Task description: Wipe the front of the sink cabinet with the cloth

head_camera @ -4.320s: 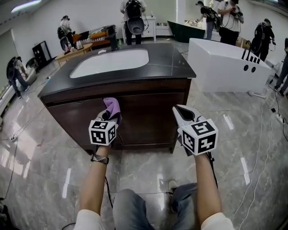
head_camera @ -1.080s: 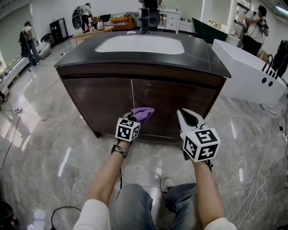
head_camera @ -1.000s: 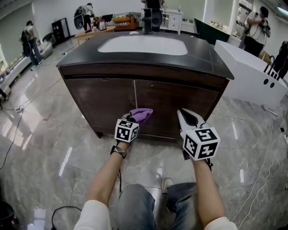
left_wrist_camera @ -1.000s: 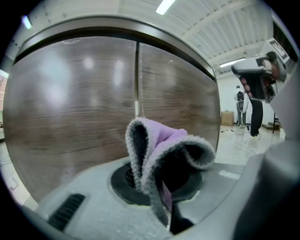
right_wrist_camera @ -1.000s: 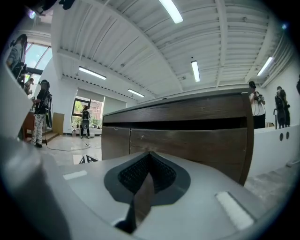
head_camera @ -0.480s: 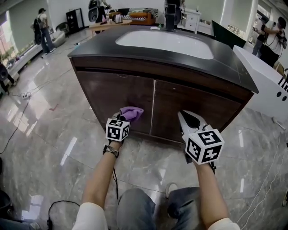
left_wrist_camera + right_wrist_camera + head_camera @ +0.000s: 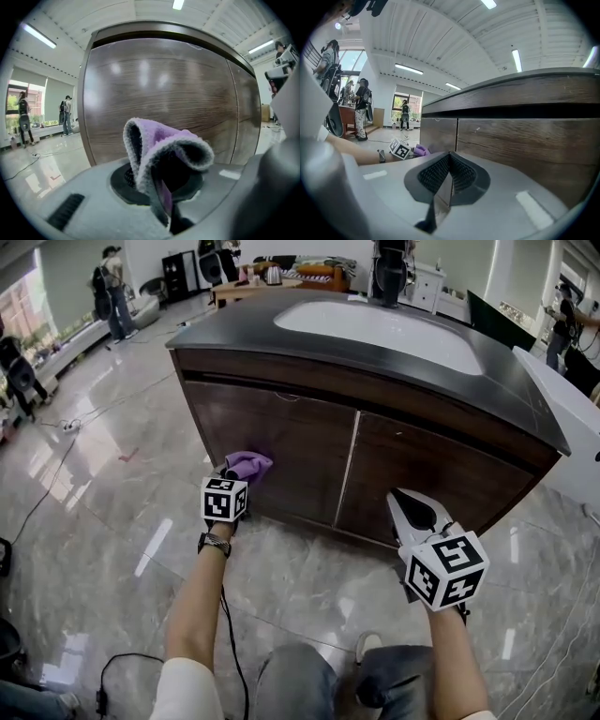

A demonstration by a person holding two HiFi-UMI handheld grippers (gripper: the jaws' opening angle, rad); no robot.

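The sink cabinet (image 7: 309, 442) is dark brown wood with two doors under a black top and a white basin (image 7: 384, 326). My left gripper (image 7: 236, 479) is shut on a folded purple cloth (image 7: 247, 465), held at the lower left corner of the left door (image 7: 164, 89). In the left gripper view the purple cloth (image 7: 161, 154) loops up from the closed jaws, close in front of the wood. My right gripper (image 7: 415, 512) is shut and empty, low in front of the right door (image 7: 441, 470), apart from it. The right gripper view shows the left gripper (image 7: 399, 149) beside the cabinet (image 7: 525, 136).
Glossy grey marble floor (image 7: 103, 521) surrounds the cabinet. A black cable (image 7: 122, 671) lies by my left arm. My knees (image 7: 309, 685) are below. People (image 7: 108, 282) stand far back left by tables. A white object (image 7: 577, 418) sits right of the cabinet.
My view has swung rightward round the cabinet. The left gripper with the cloth has slid left along the lower door front, from near the door seam to the left corner. The right gripper stays shut.
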